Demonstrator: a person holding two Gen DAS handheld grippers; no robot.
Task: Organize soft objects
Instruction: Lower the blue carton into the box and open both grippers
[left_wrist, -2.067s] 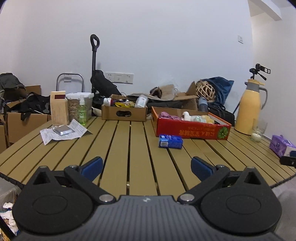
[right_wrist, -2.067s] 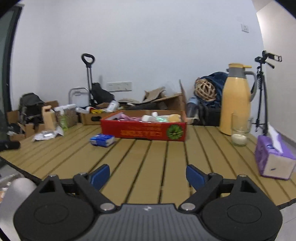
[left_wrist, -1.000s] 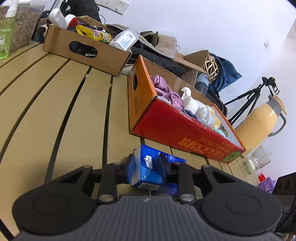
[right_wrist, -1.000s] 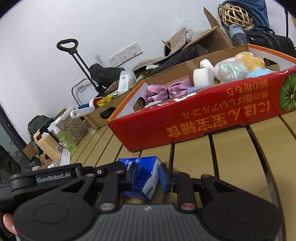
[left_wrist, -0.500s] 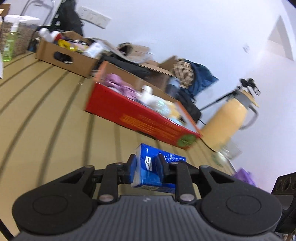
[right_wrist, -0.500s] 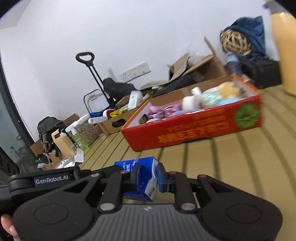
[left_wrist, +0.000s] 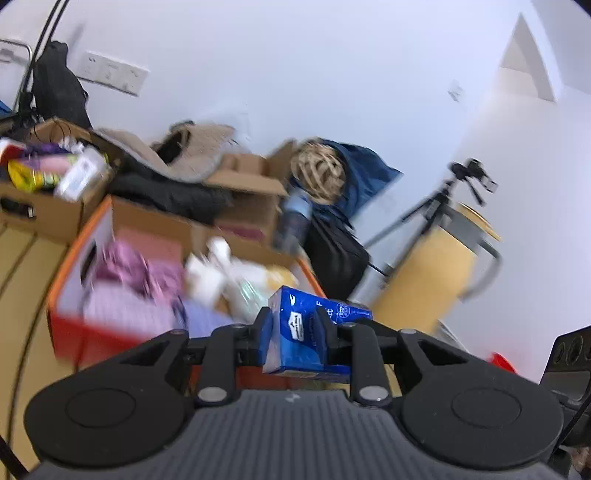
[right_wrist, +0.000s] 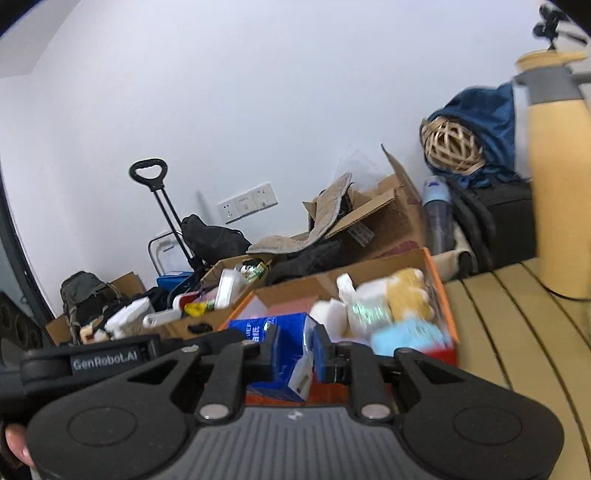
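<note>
**Blue tissue pack pinched from both sides above the red box**

Blue film wrapping marks the tissue pack (left_wrist: 308, 334), which in the left wrist view is seen clamped between the two black fingers of the left gripper (left_wrist: 295, 334). The jaws are closed to the width of the pack, one pad pressed on each side, and the pack is carried clear of the table. The gripper is tilted, so that the room appears slanted. Just beyond the pack, the red cardboard box (left_wrist: 88, 332) is seen, blurred, with purple fabric (left_wrist: 129, 267) and a white soft item (left_wrist: 212, 266) inside it. A yellow thermos jug (left_wrist: 424, 273) stands to the right, with a tripod (left_wrist: 436, 203) behind it. At the far right edge a black part of the other tool is visible.

In the right wrist view, the same tissue pack (right_wrist: 284, 354) is held between the fingers of the right gripper (right_wrist: 295, 356), which are narrowed onto its short end. The left tool's arm, labelled GenRobot.AI, reaches in from the left beside it. The pack is held in front of the near wall of the box (right_wrist: 443, 288), where a yellow plush toy (right_wrist: 406, 295) and a light blue soft item (right_wrist: 406, 334) lie. The slatted wooden table (right_wrist: 517, 332) extends to the right.
</note>
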